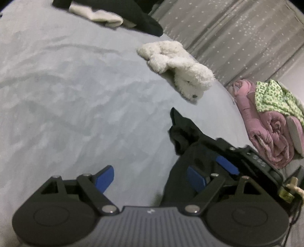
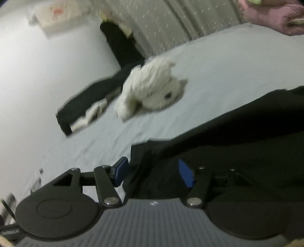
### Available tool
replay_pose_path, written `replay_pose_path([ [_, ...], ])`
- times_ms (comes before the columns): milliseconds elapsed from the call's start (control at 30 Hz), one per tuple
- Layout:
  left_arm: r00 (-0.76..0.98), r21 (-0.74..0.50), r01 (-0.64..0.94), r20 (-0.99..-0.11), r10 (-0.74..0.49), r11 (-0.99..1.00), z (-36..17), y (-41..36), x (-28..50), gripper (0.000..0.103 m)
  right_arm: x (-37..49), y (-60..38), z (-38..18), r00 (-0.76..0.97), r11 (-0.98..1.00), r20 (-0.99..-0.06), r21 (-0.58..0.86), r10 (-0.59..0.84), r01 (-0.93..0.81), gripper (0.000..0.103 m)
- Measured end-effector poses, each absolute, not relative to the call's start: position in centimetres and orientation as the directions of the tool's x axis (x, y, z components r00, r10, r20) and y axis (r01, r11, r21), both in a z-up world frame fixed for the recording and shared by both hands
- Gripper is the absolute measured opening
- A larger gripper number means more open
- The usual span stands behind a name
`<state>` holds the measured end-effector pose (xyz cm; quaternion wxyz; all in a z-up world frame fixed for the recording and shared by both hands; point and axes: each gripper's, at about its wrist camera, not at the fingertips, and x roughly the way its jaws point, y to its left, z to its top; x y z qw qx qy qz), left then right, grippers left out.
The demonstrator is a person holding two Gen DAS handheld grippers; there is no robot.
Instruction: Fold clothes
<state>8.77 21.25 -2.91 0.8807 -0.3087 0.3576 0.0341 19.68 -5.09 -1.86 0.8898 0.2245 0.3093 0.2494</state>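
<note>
Here the black garment (image 2: 218,144) lies on the grey bed (image 1: 76,95), its edge between the spread, non-pressing pads of the right hand-held gripper (image 2: 153,174). The left hand-held gripper (image 1: 150,178) gapes wide just beside it. Nearby: white plush toy (image 1: 176,70), pink quilt (image 1: 269,136), dark trousers (image 2: 106,91).

Black garment (image 2: 237,133) cut off at right edge; plush toy (image 2: 152,89) motion-blurred; pink bedding (image 2: 269,17) cropped.
</note>
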Motion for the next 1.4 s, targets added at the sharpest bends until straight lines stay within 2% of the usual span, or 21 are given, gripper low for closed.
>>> replay_pose_path([
  [100,0.751,-0.452,-0.247,-0.648,-0.125,0.857,-2.2,20.8,10.2,0.085,19.5,-7.5,-3.3,0.716,0.734,-0.380,0.624,0.585,-0.268,0.063],
  [200,0.753,-0.382,-0.218,-0.651,-0.095,0.898,-1.7,20.4,12.5,0.085,20.6,-8.8,-4.5,0.705,0.744,-0.433,0.636,0.562,-0.204,0.063],
  [433,0.766,-0.353,-0.192,-0.637,-0.085,0.916,-1.7,20.7,18.6,0.083,20.8,-9.6,-4.8,0.720,0.742,-0.420,0.641,0.553,-0.197,0.063],
  [567,0.774,-0.302,-0.119,-0.625,-0.103,0.946,-2.5,20.0,21.8,0.062,20.9,-9.8,-5.0,0.716,0.728,-0.411,0.657,0.564,-0.196,0.063],
  [600,0.772,-0.289,-0.100,-0.626,-0.109,0.952,-2.8,19.9,22.6,0.062,20.9,-10.0,-5.1,0.715,0.722,-0.408,0.664,0.568,-0.195,0.063],
  [767,0.743,-0.359,-0.036,-0.634,-0.216,0.933,-4.1,20.4,25.3,0.062,21.1,-10.5,-5.5,0.712,0.705,-0.397,0.682,0.580,-0.194,0.063],
  [867,0.744,-0.362,-0.029,-0.631,-0.222,0.932,-4.6,20.2,25.7,0.062,21.0,-10.4,-5.5,0.714,0.712,-0.399,0.674,0.575,-0.197,0.063],
  [933,0.766,-0.352,-0.025,-0.608,-0.208,0.936,-5.0,19.8,25.4,0.055,20.9,-10.4,-5.4,0.716,0.719,-0.402,0.666,0.570,-0.198,0.063],
  [1033,0.800,-0.293,-0.020,-0.577,-0.161,0.956,-5.8,18.9,25.1,0.028,20.6,-10.2,-4.5,0.737,0.766,-0.427,0.614,0.525,-0.190,0.063],
  [1067,0.798,-0.272,-0.017,-0.583,-0.151,0.962,-5.6,18.8,25.2,0.012,20.5,-10.1,-4.2,0.743,0.781,-0.434,0.596,0.509,-0.187,0.063],
  [1100,0.796,-0.281,-0.010,-0.583,-0.163,0.960,-5.5,18.9,25.2,0.003,20.4,-10.0,-3.9,0.750,0.795,-0.441,0.578,0.494,-0.184,0.063],
  [1200,0.795,-0.355,-0.015,-0.571,-0.205,0.935,-5.9,19.6,25.2,0.002,20.6,-9.8,-1.5,0.783,0.835,-0.420,0.505,0.459,-0.219,0.063],
  [1400,0.806,-0.389,0.008,-0.543,-0.236,0.921,-5.7,19.2,25.0,0.001,26.4,-10.3,1.4,0.769,0.923,-0.514,0.268,0.380,-0.277,0.063],
])
